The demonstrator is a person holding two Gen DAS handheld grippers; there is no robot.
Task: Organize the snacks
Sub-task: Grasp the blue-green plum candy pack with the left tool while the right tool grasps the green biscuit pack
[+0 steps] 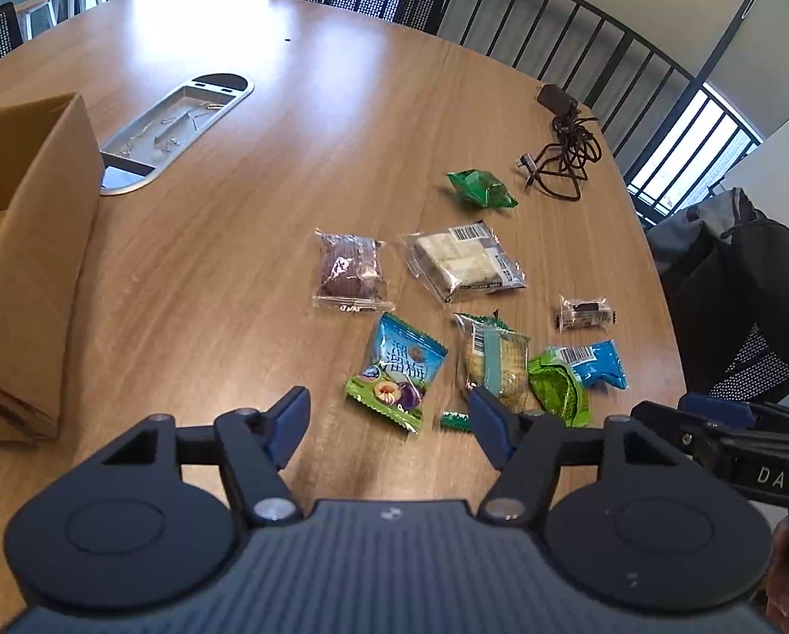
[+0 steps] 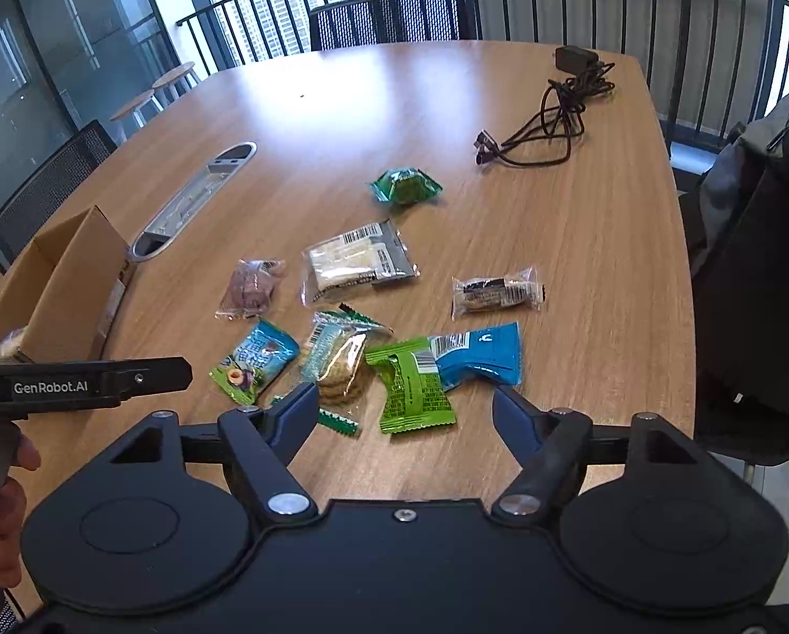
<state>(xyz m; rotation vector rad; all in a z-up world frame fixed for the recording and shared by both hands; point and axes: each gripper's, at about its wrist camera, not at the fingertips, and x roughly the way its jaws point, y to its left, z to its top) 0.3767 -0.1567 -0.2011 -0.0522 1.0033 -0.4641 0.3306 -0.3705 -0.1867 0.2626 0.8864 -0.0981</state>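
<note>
Left gripper (image 1: 389,422): jaws spread wide, nothing between them, hovering over the near edge of the table (image 1: 236,243); its fingers frame the blue-and-green plum candy packet (image 1: 397,372).
Right gripper (image 2: 405,412): jaws wide apart and empty, over the near edge, with the bright green packet (image 2: 413,388) lying between its fingertips on the wood.
Near cluster: the plum candy packet, a clear cracker packet (image 2: 334,362) lying over a green-edged wrapper (image 2: 336,420), the bright green packet, and a blue packet (image 2: 481,356) whose end touches the green one.
Middle row: a clear packet with a purple-brown cake (image 1: 349,272), just beside a larger clear packet of pale bars (image 1: 463,261); a small clear packet with a dark sweet (image 2: 497,290) sits apart, toward the table's right edge.
Farther in: a dark green foil packet (image 2: 405,186) lies alone, beyond the pale bars.
Cardboard box (image 1: 35,259): open, standing near the table's left edge, well apart from the snacks; something pale shows inside it in the right wrist view, too little to name.
Cable hatch (image 1: 175,129): grey oval set into the tabletop, beside the box's far corner.
Charger and cable (image 2: 558,111): black, coiled loosely near the far right corner.
Chairs: a mesh-backed one (image 2: 389,18) at the far edge; a backpack (image 2: 753,264) rests on another at the right edge.
</note>
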